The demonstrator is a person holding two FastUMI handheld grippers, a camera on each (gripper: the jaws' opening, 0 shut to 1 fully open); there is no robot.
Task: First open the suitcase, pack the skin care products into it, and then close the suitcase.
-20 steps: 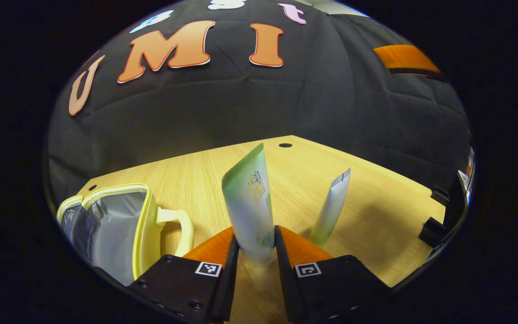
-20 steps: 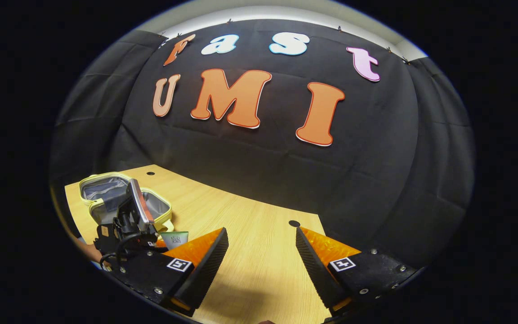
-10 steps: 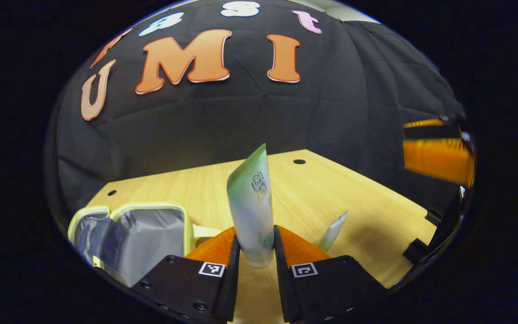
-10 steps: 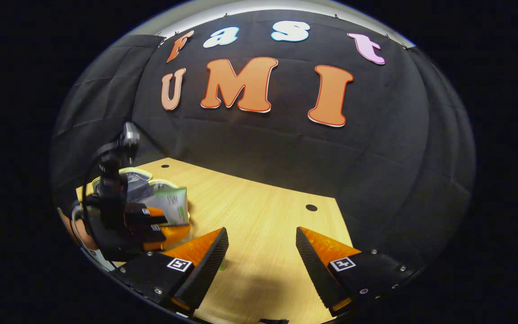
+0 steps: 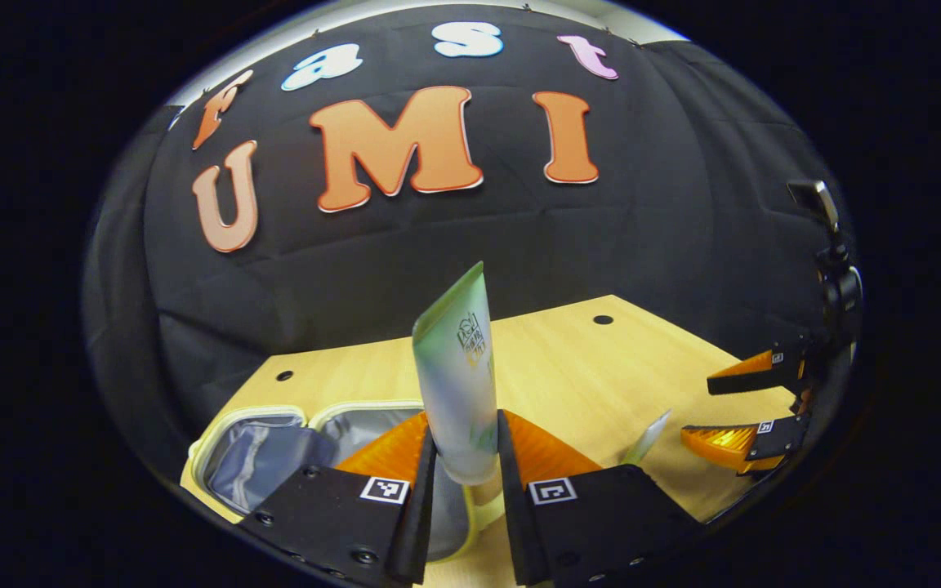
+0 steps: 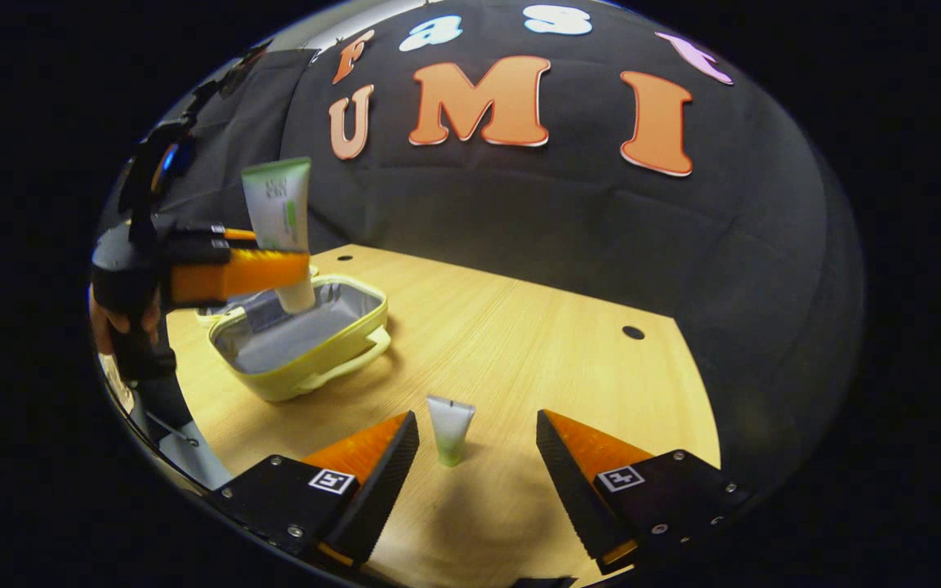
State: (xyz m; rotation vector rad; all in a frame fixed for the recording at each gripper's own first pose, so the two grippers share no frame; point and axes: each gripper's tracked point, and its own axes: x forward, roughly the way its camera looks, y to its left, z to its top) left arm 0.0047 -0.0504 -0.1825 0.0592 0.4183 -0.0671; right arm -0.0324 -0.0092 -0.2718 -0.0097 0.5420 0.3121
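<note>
Suitcase [image 6: 299, 347] sits open on the far left of the table [image 6: 519, 327], a small yellow-trimmed case with grey lining, lid flopped back behind it, handle facing right, so the cavity faces up for loading. I've got the left gripper [image 5: 464, 445] clamped on the big tube [image 5: 454, 367], both fingers pinching its lower body just above the cap, cap end down, crimped end up. In the right gripper view that tube [image 6: 281, 229] hangs right over the open case with the cap just above or inside the rim, can't tell if it touches the lining. Held upright like that, I judge it's set for a straight drop or lay-down into the case. The small tube [image 6: 449, 429] stands cap-down on the table, near side, well apart from the case, and lines up between the fingers of my right gripper [image 6: 477, 457], which are spread wide and holding nothing. I read that as the right side staged to grab it next. In the left gripper view the small tube [image 5: 646, 438] leans near the right gripper [image 5: 752, 408], not touching. A hand [image 6: 119, 318] grips the left tool's handle at far left. Packing is about half done by my guess: case open, one tube nearly in, one to go, closing not yet started.
</note>
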